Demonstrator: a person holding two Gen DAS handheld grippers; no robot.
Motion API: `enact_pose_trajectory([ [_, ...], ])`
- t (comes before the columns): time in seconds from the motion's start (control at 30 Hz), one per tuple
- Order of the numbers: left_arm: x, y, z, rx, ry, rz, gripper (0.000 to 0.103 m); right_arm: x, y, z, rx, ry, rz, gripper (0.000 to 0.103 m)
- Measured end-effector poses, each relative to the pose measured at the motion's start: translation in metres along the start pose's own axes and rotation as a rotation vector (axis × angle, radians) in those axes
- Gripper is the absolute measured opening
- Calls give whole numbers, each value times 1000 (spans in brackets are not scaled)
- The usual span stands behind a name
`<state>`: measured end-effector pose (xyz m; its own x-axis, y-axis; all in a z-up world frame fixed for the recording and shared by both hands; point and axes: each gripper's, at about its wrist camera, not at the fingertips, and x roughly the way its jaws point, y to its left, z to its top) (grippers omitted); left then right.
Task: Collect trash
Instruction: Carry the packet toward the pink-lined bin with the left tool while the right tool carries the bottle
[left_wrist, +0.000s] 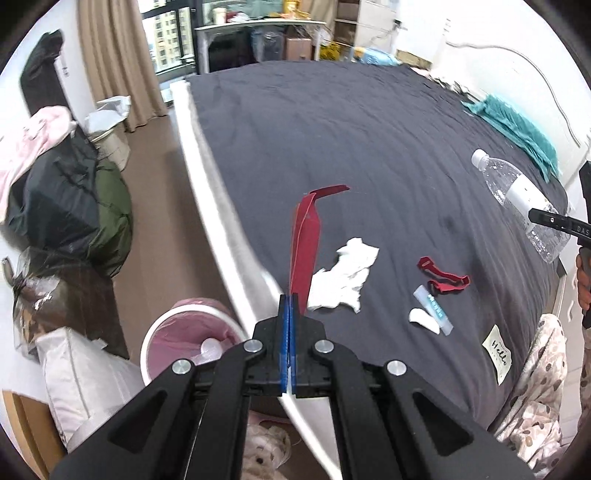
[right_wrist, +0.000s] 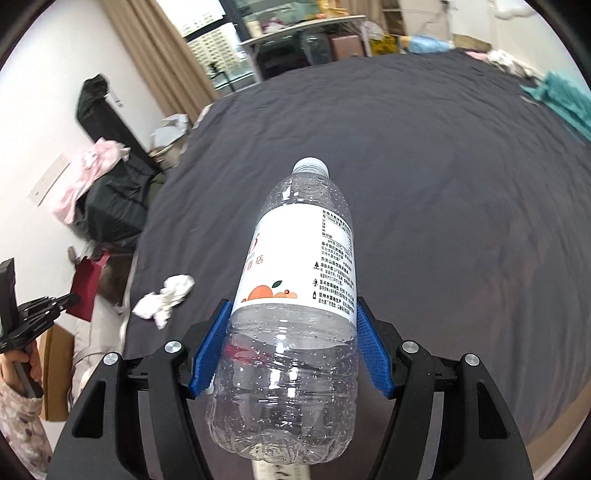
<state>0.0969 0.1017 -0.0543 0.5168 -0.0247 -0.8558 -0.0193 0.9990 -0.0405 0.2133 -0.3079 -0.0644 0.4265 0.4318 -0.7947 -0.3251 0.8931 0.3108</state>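
Observation:
My left gripper (left_wrist: 289, 297) is shut on a red paper wrapper (left_wrist: 306, 243) and holds it above the bed edge, close to the pink-lined trash bin (left_wrist: 184, 332) on the floor. My right gripper (right_wrist: 291, 314) is shut on an empty clear plastic bottle (right_wrist: 295, 295) with a white label, held above the bed; it also shows in the left wrist view (left_wrist: 517, 195). On the dark bed sheet (left_wrist: 332, 129) lie a crumpled white tissue (left_wrist: 343, 277), a red band (left_wrist: 443, 278), a small clear tube (left_wrist: 436, 310) and a white scrap (left_wrist: 423, 319).
The bin holds a pale round item. Piled clothes and bags (left_wrist: 66, 192) stand on the floor to the left. A teal cloth (left_wrist: 517, 125) lies at the far right of the bed. A white label card (left_wrist: 496, 352) sits near the bed's near edge.

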Motion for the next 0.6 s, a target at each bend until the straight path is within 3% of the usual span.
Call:
enact_pose_trajectory([
  [0.6, -49, 119, -84, -184, -18, 91, 0, 31, 163, -5, -246, 86, 173, 64],
])
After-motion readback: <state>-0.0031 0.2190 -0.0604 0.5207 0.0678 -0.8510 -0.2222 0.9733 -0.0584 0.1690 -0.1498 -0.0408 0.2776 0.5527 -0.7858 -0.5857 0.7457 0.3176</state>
